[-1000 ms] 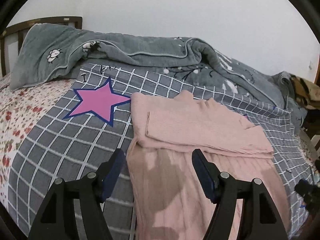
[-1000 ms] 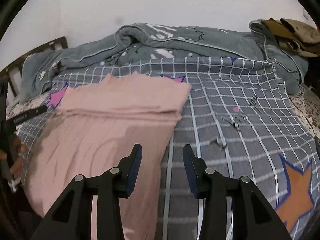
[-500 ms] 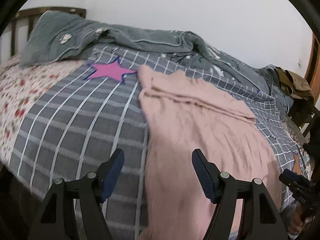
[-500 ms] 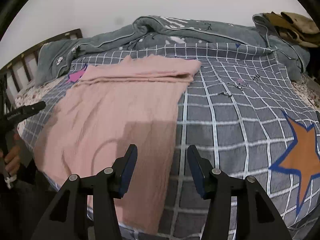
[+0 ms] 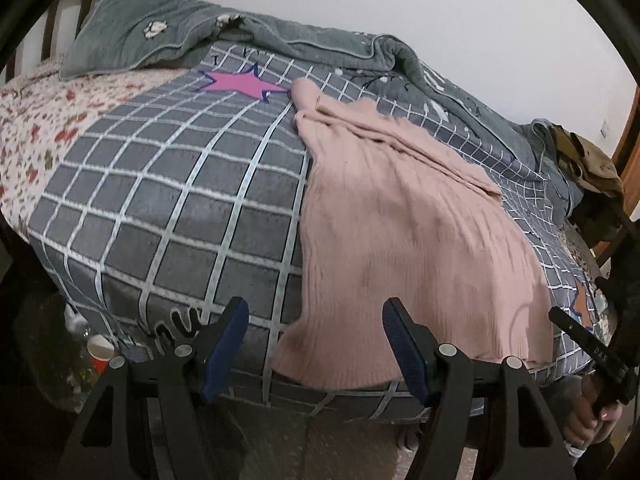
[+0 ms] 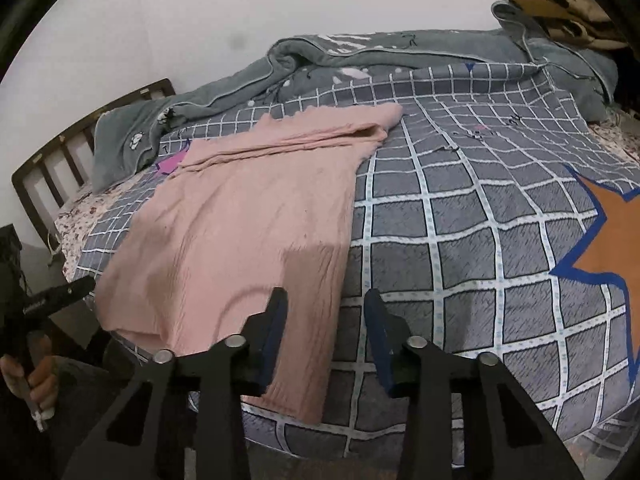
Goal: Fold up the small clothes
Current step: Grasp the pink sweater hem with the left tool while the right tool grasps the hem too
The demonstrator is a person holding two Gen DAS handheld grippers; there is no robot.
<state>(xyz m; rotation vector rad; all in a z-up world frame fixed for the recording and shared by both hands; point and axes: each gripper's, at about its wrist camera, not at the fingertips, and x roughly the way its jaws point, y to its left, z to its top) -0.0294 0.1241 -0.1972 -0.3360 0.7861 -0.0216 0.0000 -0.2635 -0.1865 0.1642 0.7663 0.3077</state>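
A pink ribbed garment [image 5: 400, 240] lies flat on the grey checked blanket [image 5: 180, 200], its far end folded over and its near hem hanging over the bed's edge. My left gripper [image 5: 316, 346] hovers open in front of the hem's left corner, touching nothing. In the right wrist view the same garment [image 6: 240, 232] shows its right hem corner in the gap of my right gripper [image 6: 326, 332]. Those jaws are closing, but the pads do not press on the cloth. Each gripper also appears at the edge of the other's view, held by a hand [image 6: 36, 380].
A rumpled grey quilt [image 5: 280, 40] runs along the far side by the wall. A floral sheet [image 5: 48, 120] and a dark wooden headboard [image 6: 60, 148] lie to the left. Brown clothes [image 6: 568, 12] are piled at the far right. A red cup [image 5: 100, 356] stands on the floor below.
Both grippers have drawn back and down to the bed's near edge, so the garment's hem now sits right before them. The right jaws widened, then narrowed.
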